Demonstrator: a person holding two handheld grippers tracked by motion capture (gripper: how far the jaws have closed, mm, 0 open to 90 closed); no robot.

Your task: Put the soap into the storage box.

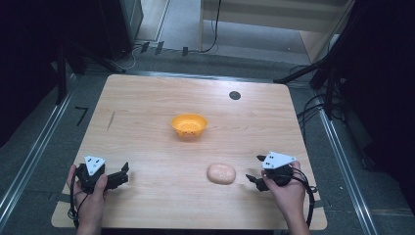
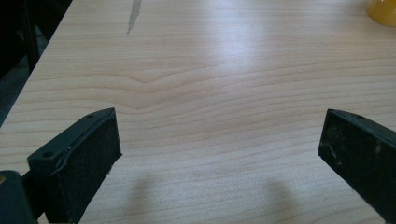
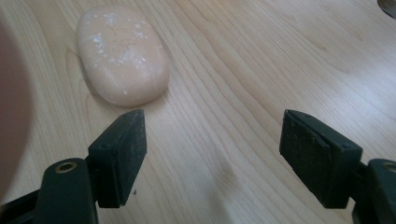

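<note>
Grippers first: your right gripper (image 1: 255,172) sits low over the table (image 1: 147,112) near its front right corner, held in your right hand (image 1: 286,188), and its jaws stand wide apart with nothing between them. In the right gripper view, the two black pads (image 3: 126,149) frame only bare wood. The jaws point toward the pale pink oval lump (image 1: 221,173), which lies flat on the wood just beside them, not touching. In that same view the lump (image 3: 122,53) is ahead and to the left of the left jaw, and its top carries small white specks. I cannot tell if it is bread or soap.

Your left gripper (image 1: 123,174) rests near the front left corner in your left hand (image 1: 90,196), and its jaws are also spread, with only wood grain between them in the left gripper view. It is well apart from the lump.

Farther out, the orange bowl (image 1: 189,125) stands upright near the middle of the table, apart from both grippers; its edge (image 2: 383,11) shows at the top right corner of the left gripper view. A small dark round mark (image 1: 235,95) sits on the table toward the far right side, and a thin dark scratch (image 1: 111,120) on the left part.
</note>
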